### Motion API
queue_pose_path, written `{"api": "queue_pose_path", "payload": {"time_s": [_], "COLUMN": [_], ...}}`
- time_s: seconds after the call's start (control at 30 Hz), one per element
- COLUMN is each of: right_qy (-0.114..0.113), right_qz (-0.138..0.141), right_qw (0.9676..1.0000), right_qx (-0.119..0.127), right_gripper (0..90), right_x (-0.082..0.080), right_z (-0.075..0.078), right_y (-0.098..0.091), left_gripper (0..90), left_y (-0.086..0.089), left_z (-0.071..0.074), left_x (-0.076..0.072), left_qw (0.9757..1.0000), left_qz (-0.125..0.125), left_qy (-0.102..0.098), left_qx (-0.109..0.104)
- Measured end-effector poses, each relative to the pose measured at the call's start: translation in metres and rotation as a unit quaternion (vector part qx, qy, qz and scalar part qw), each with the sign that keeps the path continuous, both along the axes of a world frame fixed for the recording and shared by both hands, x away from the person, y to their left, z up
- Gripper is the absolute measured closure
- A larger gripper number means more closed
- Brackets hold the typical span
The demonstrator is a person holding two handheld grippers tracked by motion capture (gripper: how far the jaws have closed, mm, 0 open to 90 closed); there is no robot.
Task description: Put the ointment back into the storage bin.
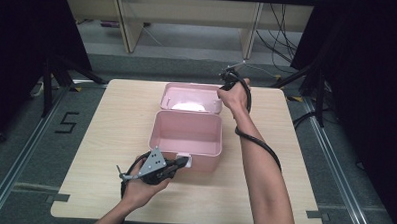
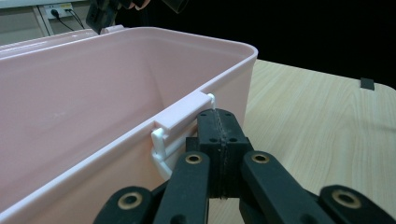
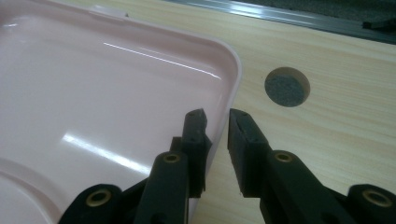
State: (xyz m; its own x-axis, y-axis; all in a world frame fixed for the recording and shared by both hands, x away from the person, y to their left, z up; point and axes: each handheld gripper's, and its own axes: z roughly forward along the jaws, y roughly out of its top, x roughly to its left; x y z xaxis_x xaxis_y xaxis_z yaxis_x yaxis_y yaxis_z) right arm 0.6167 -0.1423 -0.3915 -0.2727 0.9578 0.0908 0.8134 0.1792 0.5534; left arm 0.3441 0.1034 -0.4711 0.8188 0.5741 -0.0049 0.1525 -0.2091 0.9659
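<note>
An open pink plastic box stands mid-table, its lid laid back flat behind it. Nothing lies in the box. My left gripper is at the box's front wall with its jaws shut, the pads pressed together just right of the front latch and touching its ledge. My right gripper is at the lid's right edge. In the right gripper view its jaws stand a little open, one pad inside the lid and the other outside its rim.
The light wooden table has a round hole close to the lid's corner. Black tape marks sit at the table's front corners. Dark stands and cables are on the floor beyond the far edge.
</note>
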Motion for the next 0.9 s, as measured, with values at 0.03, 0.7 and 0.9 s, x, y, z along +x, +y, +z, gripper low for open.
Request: {"api": "queue_pose_path", "payload": {"time_s": [0.03,0.7,0.9], "right_qy": [0.0,-0.002,0.012], "right_qz": [0.005,-0.008,-0.02], "right_qw": [1.0,0.9998,0.9996], "right_qx": [-0.002,-0.016,-0.014], "right_gripper": [77.9,80.0,81.3], "right_x": [0.0007,0.005,0.004], "right_z": [-0.0012,-0.0078,-0.0058], "right_y": [-0.0008,0.0026,0.0041], "left_gripper": [90.0,90.0,90.0], "left_y": [0.0001,0.0,-0.0005], "left_z": [0.0,0.0005,0.0007], "left_x": [0.0001,0.0006,0.0009], "left_qw": [1.0,1.0,1.0], "left_qz": [0.0,-0.001,-0.003], "left_qy": [0.0,0.002,0.002], "left_qx": [0.0,0.001,0.002]}}
